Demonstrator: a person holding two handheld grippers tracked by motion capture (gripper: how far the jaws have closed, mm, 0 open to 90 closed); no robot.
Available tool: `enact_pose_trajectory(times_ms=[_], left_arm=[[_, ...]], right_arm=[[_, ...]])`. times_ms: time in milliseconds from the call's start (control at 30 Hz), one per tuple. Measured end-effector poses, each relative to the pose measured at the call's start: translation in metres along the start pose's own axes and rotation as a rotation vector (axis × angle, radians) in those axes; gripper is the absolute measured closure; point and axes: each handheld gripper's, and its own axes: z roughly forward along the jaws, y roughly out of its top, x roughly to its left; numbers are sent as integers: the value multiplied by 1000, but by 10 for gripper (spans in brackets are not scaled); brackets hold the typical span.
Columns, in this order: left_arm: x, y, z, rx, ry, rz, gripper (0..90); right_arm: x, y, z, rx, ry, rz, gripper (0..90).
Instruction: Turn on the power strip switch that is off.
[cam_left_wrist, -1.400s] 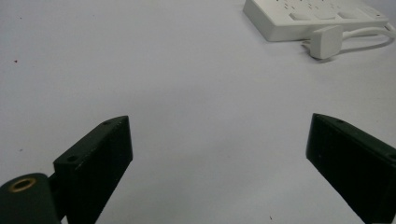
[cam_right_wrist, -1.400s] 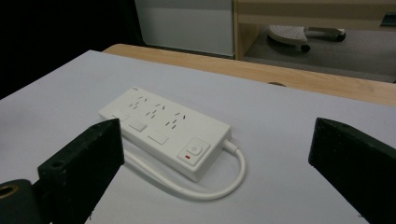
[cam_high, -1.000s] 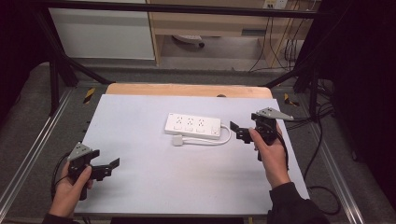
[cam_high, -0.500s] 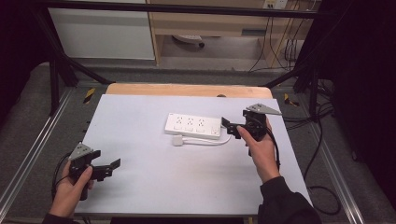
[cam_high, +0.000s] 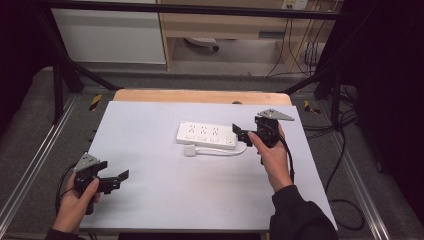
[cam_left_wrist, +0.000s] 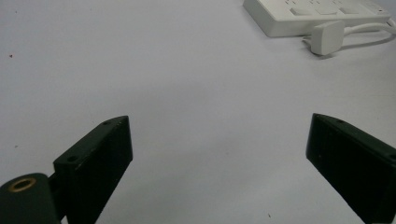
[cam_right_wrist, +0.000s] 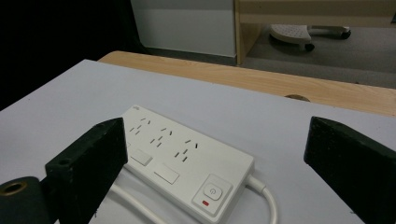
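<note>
A white power strip (cam_high: 206, 135) with three sockets lies in the middle of the white table top (cam_high: 150, 200). Its white plug (cam_high: 190, 150) and looped cable (cam_high: 225, 151) rest just in front of it. My right gripper (cam_high: 241, 134) is open and hovers at the strip's right end, close to it. In the right gripper view the strip (cam_right_wrist: 182, 158) lies between and below the open jaws (cam_right_wrist: 217, 144), with its power button (cam_right_wrist: 212, 191) nearest. My left gripper (cam_high: 119, 179) is open near the front left corner. In the left gripper view its jaws (cam_left_wrist: 219, 144) hold nothing, and the strip (cam_left_wrist: 317, 14) and plug (cam_left_wrist: 327, 37) lie far off.
A wooden table edge (cam_high: 200, 96) shows beyond the white top. Black frame struts (cam_high: 60, 75) stand at the back left and right. Dark cables (cam_high: 345, 165) hang off the right side. A wooden cabinet (cam_high: 235, 25) stands behind the table.
My right gripper has moved left and a little forward, up to the right end of the power strip. The left gripper has stayed where it was.
</note>
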Motion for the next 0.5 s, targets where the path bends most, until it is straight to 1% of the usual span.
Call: enact_pose_trajectory(times_ms=[67, 333, 500], left_arm=[[0, 0, 0, 0, 0, -1, 72], [0, 0, 0, -1, 1, -1, 72], [0, 0, 0, 0, -3, 0, 72]], right_arm=[[0, 0, 2, 2, -3, 2, 64], [3, -1, 12, 15, 11, 10, 64], [5, -1, 18, 28, 12, 4, 64]])
